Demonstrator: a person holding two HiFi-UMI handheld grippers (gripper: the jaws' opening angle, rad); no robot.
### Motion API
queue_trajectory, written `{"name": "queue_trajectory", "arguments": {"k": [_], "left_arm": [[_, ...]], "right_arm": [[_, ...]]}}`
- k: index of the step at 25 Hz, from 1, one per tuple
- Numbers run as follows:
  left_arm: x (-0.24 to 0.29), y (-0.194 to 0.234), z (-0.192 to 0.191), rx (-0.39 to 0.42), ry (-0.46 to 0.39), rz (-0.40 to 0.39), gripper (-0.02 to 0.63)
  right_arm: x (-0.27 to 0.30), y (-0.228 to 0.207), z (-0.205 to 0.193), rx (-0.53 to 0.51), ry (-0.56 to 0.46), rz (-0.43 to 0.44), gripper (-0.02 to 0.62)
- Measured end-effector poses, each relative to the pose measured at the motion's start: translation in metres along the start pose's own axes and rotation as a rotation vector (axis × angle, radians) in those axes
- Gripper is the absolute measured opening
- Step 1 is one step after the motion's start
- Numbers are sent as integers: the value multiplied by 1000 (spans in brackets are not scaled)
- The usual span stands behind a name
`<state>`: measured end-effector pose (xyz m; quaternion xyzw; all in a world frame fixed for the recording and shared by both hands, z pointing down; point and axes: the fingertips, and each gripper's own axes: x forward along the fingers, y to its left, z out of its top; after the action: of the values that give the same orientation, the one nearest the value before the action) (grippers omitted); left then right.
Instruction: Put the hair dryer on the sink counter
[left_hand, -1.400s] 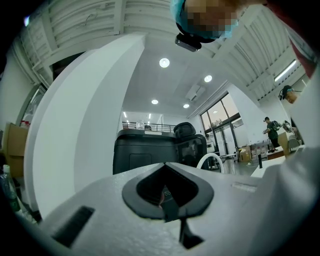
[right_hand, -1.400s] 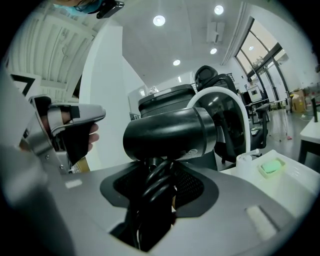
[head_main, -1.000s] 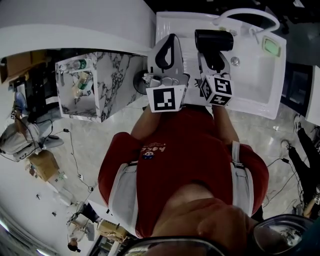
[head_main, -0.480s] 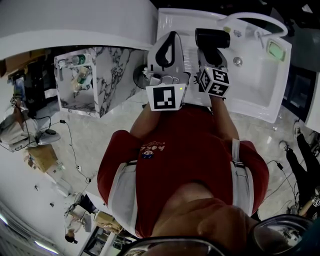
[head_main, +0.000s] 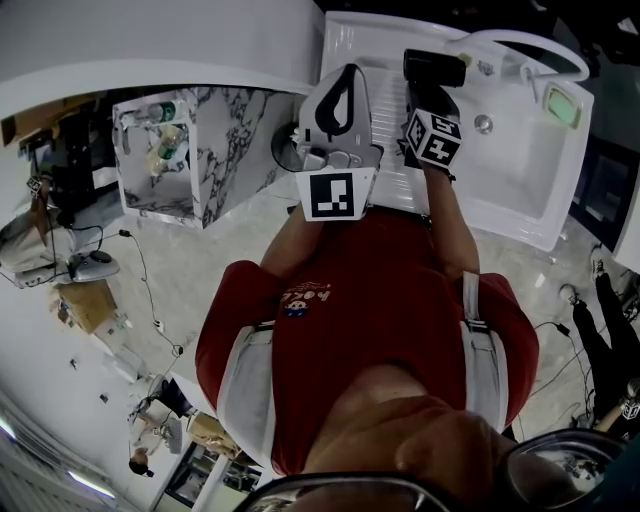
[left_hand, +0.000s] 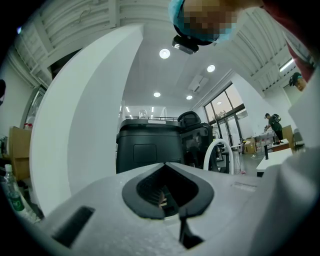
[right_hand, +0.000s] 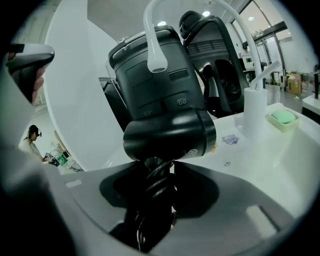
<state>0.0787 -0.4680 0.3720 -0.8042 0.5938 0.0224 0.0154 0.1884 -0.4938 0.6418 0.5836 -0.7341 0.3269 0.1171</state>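
Right gripper (right_hand: 167, 172): clenched on the hair dryer (right_hand: 167, 135). The jaws pinch the handle, which has the black cord (right_hand: 152, 192) coiled round it. The barrel sits crosswise just past the jaw tips, so the grip is low on the handle and not on the barrel.

Dryer location: over the left part of the white sink counter (head_main: 520, 190), above the ribbed drain section (head_main: 390, 130) and left of the basin. No view shows whether the barrel touches the counter (the gripper body and cube block the underside in the head view).

Left gripper (left_hand: 167, 165): jaws together, nothing between them. In the head view it sits just left of the right gripper, near the counter's left edge, apart from the dryer.

On the counter:
- a white arched faucet (right_hand: 152, 45), its spout curving over toward the dryer side
- green soap in a dish (right_hand: 283, 118) at the far right corner
- a small round metal fitting (head_main: 484, 124) in the basin

Both gripper views show a black boxy unit (left_hand: 149, 145) beyond the counter, directly behind the dryer in the right gripper view.

Left of the counter there is a marble-pattern open cabinet (head_main: 225, 160) with bottles (head_main: 162, 140) inside. The person wears a red top (head_main: 370, 300).
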Motion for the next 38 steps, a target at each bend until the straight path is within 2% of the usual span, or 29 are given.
{"name": "queue_trajectory", "arguments": {"k": [10,34,38], "left_arm": [[1,-1,-4,2,16,2,2],[-1,1,-14,-9,36,4,2],[-2,1,-12,-4,33,6,2]], "right_arm": [[26,-17,-7,16,50,-38,192],[50,-19,-15,25,107,-48,194],[51,-17,-17,25,127,-26,250]]}}
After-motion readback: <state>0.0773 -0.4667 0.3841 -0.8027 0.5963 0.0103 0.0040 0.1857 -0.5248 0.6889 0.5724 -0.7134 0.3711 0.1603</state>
